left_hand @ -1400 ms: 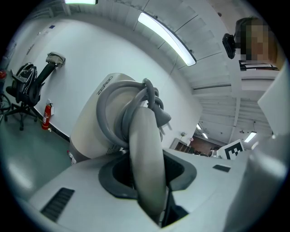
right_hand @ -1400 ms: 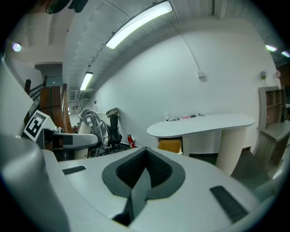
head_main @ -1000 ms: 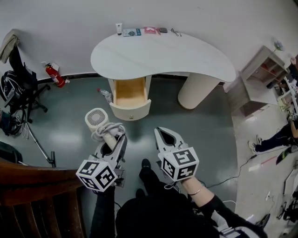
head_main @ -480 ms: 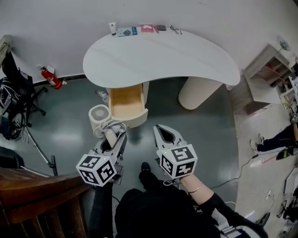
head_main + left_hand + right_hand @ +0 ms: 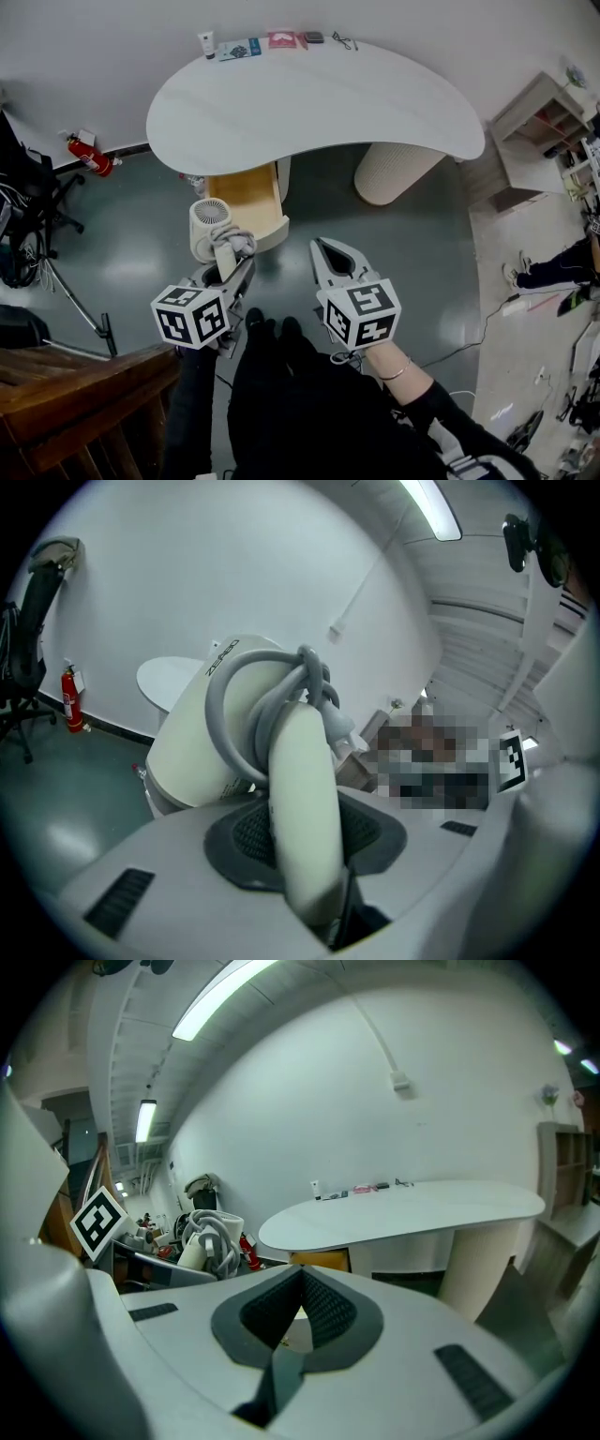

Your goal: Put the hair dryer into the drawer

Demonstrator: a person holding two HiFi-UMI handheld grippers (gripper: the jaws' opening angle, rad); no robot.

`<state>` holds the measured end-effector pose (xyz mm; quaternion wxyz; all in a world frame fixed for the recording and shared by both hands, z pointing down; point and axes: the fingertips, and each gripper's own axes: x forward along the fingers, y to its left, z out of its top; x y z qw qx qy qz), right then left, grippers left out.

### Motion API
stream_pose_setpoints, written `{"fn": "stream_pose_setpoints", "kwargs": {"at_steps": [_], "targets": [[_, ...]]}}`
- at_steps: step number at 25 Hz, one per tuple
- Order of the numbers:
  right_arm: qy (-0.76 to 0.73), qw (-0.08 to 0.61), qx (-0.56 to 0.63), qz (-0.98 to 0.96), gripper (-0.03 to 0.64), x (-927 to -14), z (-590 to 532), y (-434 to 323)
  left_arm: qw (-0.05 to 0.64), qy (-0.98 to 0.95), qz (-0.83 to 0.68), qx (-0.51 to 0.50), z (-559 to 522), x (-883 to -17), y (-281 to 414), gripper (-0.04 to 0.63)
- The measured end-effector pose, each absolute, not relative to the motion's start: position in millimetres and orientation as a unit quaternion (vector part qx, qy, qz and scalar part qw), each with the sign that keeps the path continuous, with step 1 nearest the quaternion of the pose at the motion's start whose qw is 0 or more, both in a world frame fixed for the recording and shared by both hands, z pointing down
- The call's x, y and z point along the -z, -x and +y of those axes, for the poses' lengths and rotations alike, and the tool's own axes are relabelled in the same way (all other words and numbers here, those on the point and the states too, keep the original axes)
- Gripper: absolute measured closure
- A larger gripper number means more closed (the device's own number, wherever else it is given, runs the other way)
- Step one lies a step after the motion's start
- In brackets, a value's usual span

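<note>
**A:** Cream plastic, smooth and rigid. What does your left gripper [image 5: 236, 270] hold?

**B:** The hair dryer [image 5: 210, 223]. My jaws stand partway apart, clamped on its handle [image 5: 305, 799]. The barrel sits just past my tips, with the grey cord [image 5: 234, 240] looped round it.

**A:** How does it handle?

**B:** Light, I judge, but nose-heavy and slippery, so I grip high on the handle. The soft cord could snag. The open drawer [image 5: 246, 190] lies just ahead of the barrel. My right gripper [image 5: 330, 251] is closed and empty.
</note>
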<state>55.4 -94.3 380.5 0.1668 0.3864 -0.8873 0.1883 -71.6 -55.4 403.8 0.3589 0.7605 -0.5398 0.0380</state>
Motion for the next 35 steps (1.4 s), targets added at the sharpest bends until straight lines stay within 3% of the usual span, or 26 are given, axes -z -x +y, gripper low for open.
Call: {"fn": "stream_pose_setpoints", "kwargs": {"at_steps": [23,35], "targets": [[-0.442,0.2,-0.22,-0.846,0.615,-425,-182,7,0.425,-0.788,-0.365,-0.256,-133,-495,103,0.465],[-0.472,0.211,-0.261,-0.815,0.616,-455,-203,3,0.425,-0.786,-0.262,-0.364,-142,-533,102,0.465]]}}
